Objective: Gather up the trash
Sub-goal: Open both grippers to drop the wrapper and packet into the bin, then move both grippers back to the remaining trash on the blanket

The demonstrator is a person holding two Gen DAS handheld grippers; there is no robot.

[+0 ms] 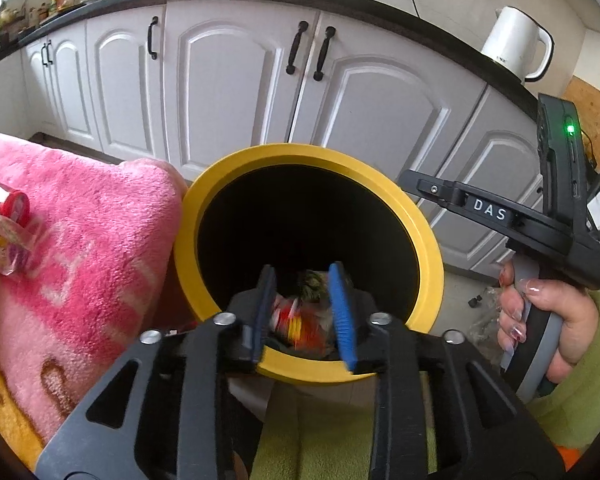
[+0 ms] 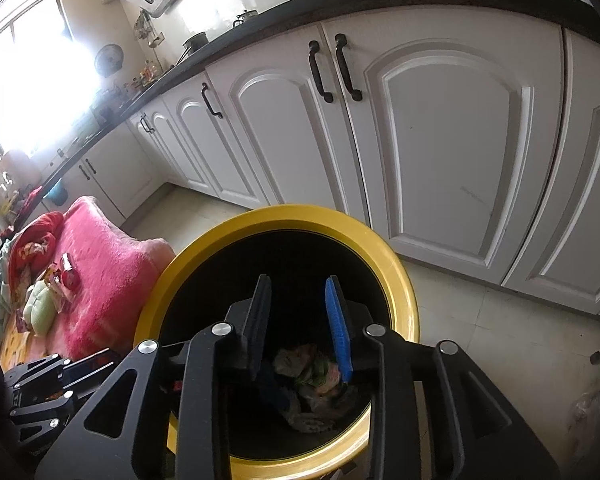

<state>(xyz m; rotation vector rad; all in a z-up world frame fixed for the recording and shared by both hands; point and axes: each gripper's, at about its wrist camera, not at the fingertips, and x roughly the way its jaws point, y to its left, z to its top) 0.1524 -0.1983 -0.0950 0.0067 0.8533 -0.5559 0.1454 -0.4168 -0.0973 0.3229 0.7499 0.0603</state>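
From my remote station I see two supporting surfaces. A pale tiled floor (image 2: 480, 312) runs along the base of the white cabinets (image 2: 440, 128); directly on it stands the yellow-rimmed bin (image 2: 404, 276), with crumpled clear plastic (image 2: 596, 392) lying on the tiles at the right edge. Just beside the bin, touching its left rim, is a bed covered by a pink fleece blanket (image 1: 100, 216). On the blanket lie a red-capped item with clear wrappers (image 1: 8, 224), a pale green stuffed object (image 2: 40, 312) and, farther back, a bundle of red cloth (image 2: 36, 236).
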